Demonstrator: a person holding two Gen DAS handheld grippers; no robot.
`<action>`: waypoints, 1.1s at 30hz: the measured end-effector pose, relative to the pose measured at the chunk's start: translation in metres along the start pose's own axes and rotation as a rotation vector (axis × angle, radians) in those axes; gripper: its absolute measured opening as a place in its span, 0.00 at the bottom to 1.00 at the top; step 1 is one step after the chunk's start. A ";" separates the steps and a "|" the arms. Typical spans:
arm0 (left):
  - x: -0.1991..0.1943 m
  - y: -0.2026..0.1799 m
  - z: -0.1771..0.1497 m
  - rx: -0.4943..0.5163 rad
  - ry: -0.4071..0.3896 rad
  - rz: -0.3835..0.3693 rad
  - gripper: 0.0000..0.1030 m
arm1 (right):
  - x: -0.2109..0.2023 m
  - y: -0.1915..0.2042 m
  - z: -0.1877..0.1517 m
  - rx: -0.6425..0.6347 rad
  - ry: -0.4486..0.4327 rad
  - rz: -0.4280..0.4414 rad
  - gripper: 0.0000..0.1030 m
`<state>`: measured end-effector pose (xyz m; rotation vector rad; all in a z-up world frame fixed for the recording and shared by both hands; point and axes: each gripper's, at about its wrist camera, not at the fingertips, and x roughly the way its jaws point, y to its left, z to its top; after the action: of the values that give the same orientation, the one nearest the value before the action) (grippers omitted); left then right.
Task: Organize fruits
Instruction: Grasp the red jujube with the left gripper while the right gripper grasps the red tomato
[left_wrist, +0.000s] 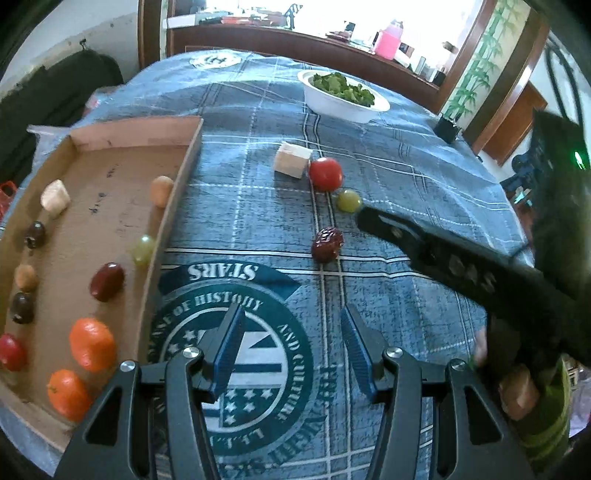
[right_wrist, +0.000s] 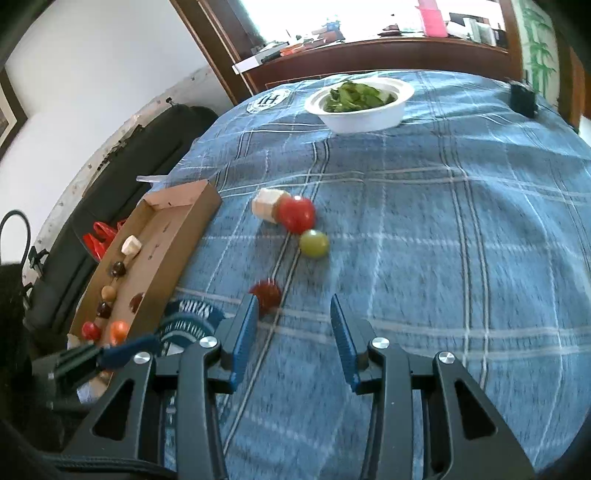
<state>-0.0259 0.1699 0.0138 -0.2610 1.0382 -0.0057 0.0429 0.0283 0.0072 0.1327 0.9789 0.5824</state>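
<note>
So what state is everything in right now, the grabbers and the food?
left gripper: jaws open, empty
right gripper: jaws open, empty
cardboard tray: partly filled with fruit
red date: loose on cloth
green grape: loose on cloth
tomato: loose, touching pale block
white bowl: holds greens

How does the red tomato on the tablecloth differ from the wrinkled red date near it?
The red tomato is smooth and bright red; the wrinkled date is dark and creased. The tomato is clearly bigger and rounder than the date. The tomato touches the pale block, and the green grape lies close beside it, while the date lies alone, nearer the grippers. Both lie on the blue tablecloth, outside the cardboard tray.
</note>
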 end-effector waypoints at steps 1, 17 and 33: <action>0.002 0.000 0.001 -0.001 0.002 -0.006 0.52 | 0.005 0.001 0.004 -0.007 0.002 -0.002 0.42; 0.041 -0.010 0.031 0.016 0.015 -0.019 0.52 | 0.079 0.001 0.060 -0.103 0.089 -0.001 0.35; 0.037 -0.035 0.024 0.127 -0.056 0.120 0.19 | -0.045 -0.028 0.017 0.080 -0.121 0.048 0.33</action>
<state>0.0174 0.1365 0.0018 -0.0828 0.9921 0.0442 0.0495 -0.0167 0.0405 0.2604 0.8838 0.5730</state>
